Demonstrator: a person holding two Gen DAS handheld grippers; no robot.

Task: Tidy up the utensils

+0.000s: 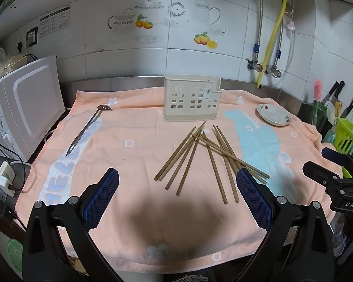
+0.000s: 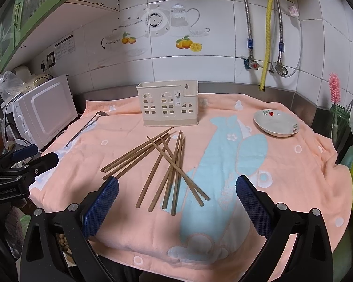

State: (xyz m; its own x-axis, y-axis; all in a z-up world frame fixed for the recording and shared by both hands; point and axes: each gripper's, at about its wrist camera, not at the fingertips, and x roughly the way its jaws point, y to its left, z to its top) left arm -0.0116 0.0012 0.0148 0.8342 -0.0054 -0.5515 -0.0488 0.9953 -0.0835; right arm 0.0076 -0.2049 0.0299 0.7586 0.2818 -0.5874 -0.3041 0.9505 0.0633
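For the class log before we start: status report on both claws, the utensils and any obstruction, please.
Left claw and right claw open, empty. Chopsticks loose on towel, spoon apart at left; holder empty. Nothing blocking.

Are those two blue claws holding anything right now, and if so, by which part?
Nothing is held. The left gripper and right gripper are both open, above the chopsticks.

Matt wooden chopsticks (image 1: 200, 157) on soft terry towel (image 1: 134, 159).
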